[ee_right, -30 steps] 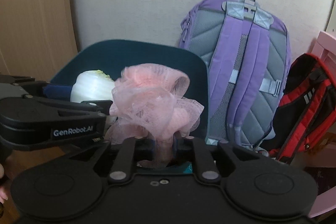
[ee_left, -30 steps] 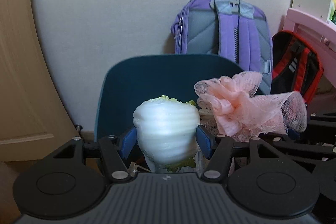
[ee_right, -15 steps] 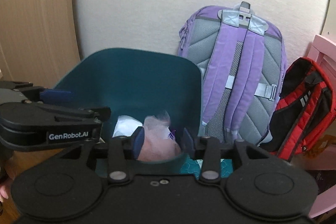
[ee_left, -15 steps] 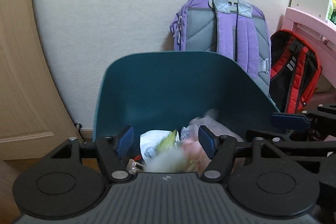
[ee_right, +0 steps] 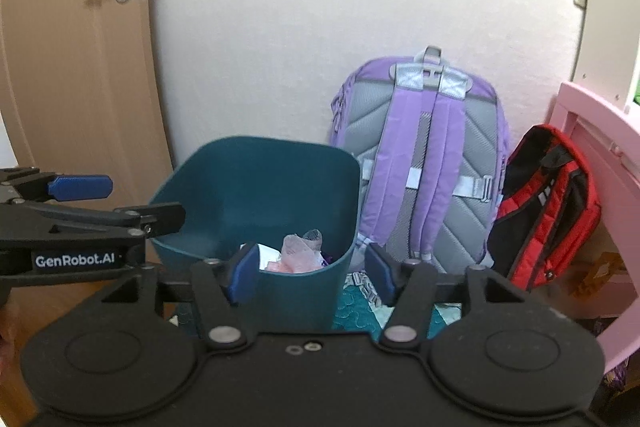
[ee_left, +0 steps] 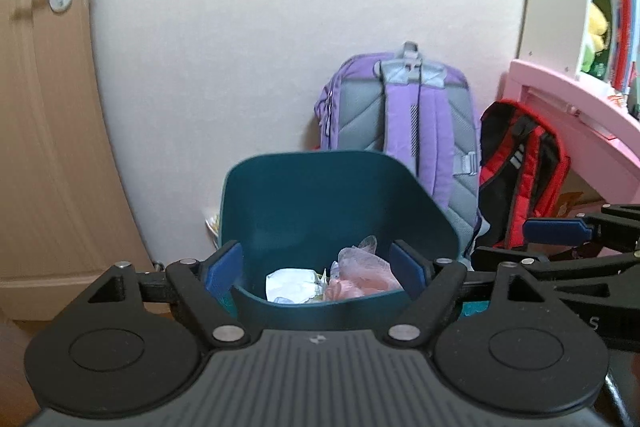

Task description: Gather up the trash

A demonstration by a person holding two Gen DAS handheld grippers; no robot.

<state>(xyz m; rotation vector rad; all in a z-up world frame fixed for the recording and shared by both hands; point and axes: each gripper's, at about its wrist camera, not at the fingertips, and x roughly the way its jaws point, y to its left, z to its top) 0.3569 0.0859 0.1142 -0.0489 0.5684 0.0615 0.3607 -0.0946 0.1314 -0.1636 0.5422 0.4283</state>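
A dark teal trash bin [ee_left: 320, 203] stands on the floor against the wall; it also shows in the right wrist view [ee_right: 256, 195]. Inside lie a pink mesh puff [ee_left: 364, 277], also seen from the right wrist [ee_right: 298, 255], and a white wrapped lump [ee_left: 290, 285]. My left gripper [ee_left: 316, 271] is open and empty, held above the bin's near rim. My right gripper [ee_right: 310, 273] is open and empty, over the bin's near right corner. Each gripper shows at the edge of the other's view.
A purple backpack [ee_left: 404, 123] and a red and black backpack [ee_left: 520, 163] lean on the wall right of the bin. A pink desk [ee_left: 576, 115] stands at the far right. A wooden door [ee_left: 44, 107] is at the left. A teal mat [ee_right: 360, 307] lies on the floor.
Both grippers opened and dropped the white lump and the pink puff into the bin. Both have since pulled back and up from the bin.
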